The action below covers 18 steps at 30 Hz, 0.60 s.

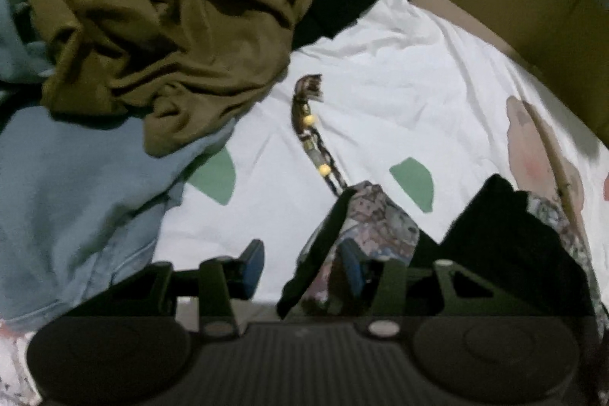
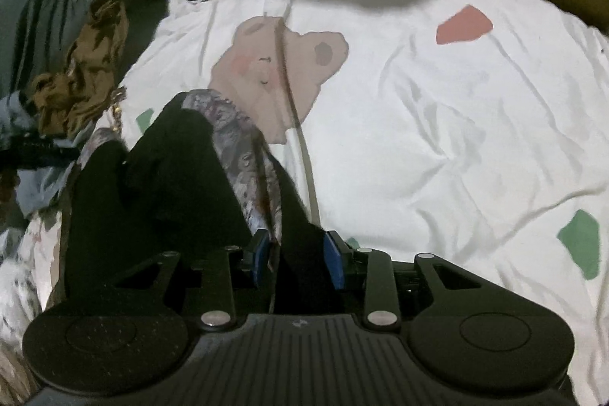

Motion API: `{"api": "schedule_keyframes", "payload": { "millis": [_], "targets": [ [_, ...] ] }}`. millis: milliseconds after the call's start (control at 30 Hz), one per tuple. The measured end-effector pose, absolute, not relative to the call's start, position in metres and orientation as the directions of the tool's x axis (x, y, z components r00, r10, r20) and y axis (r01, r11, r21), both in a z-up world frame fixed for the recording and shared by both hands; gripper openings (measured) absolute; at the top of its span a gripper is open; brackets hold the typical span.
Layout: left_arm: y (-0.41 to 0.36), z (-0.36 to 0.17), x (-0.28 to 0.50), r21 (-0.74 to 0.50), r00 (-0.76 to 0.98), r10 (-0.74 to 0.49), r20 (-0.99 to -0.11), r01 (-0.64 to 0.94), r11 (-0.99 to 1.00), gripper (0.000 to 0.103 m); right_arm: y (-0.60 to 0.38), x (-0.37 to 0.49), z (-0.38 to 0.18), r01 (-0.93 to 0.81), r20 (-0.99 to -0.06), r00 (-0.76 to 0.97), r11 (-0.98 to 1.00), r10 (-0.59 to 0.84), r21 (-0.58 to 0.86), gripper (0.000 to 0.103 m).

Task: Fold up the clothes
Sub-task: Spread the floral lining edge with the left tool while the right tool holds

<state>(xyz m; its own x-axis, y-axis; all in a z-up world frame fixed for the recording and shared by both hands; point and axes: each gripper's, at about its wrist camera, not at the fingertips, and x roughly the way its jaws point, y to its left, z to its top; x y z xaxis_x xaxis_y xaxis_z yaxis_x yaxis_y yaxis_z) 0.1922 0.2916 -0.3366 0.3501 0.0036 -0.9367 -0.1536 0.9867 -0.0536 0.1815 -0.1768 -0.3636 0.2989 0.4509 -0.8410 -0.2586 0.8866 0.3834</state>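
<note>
Black fabric with a floral-printed face, the garment (image 2: 179,158) being worked, lies bunched on the white printed bedsheet (image 2: 437,124) and runs up into both tools. On the right gripper (image 2: 297,257), the blue pads (image 2: 335,261) stand partly apart with a dark fold passing between them; whether they press on it cannot be told. On the left gripper (image 1: 300,265), the jaws are about half open. The garment drapes over the right-hand finger (image 1: 352,269), while the left-hand finger stands bare above the sheet, so nothing is clamped there.

Risks, as judged:
- With the left side unclamped, the draped cloth could slide off that finger and the fold line would be lost.
- A beaded drawstring (image 1: 310,136) trails ahead of the left fingers and could snag or be folded in crooked.
- The olive garment (image 1: 182,21) and light blue garment (image 1: 83,185), lying beyond and to the left of the left fingers, are near enough to be dragged along.

Hidden: the garment's outline, its hems and its type. Everything beneath both tool bodies is cut off.
</note>
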Motion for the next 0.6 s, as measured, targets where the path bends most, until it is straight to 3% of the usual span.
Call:
{"api": "schedule_keyframes", "payload": {
  "millis": [167,233,300,400,600],
  "targets": [
    [0.3,-0.35,0.196,-0.142,0.337,-0.068,-0.939,-0.199,0.97,0.051,-0.165,0.18,-0.371,-0.272,-0.856,0.28,0.891,0.434,0.363,0.038],
    [0.302,-0.351,0.197,-0.158,0.335,-0.077,-0.939,-0.221,0.962,0.05,-0.164,0.18,-0.373,-0.267,-0.868,0.262,0.896,0.422,0.355,0.032],
    [0.299,-0.351,0.196,-0.166,0.339,-0.085,-0.937,-0.218,0.962,0.05,-0.165,0.181,-0.373,-0.262,-0.874,0.257,0.9,0.413,0.348,0.016],
    [0.296,-0.346,0.194,-0.196,0.358,-0.115,-0.927,-0.2,0.96,0.049,-0.167,0.18,-0.37,-0.271,-0.876,0.262,0.902,0.406,0.337,0.005],
    [0.284,-0.349,0.195,-0.205,0.345,-0.134,-0.929,-0.177,0.963,0.05,-0.176,0.173,-0.359,-0.298,-0.875,0.297,0.908,0.383,0.296,0.001]
  ]
}}
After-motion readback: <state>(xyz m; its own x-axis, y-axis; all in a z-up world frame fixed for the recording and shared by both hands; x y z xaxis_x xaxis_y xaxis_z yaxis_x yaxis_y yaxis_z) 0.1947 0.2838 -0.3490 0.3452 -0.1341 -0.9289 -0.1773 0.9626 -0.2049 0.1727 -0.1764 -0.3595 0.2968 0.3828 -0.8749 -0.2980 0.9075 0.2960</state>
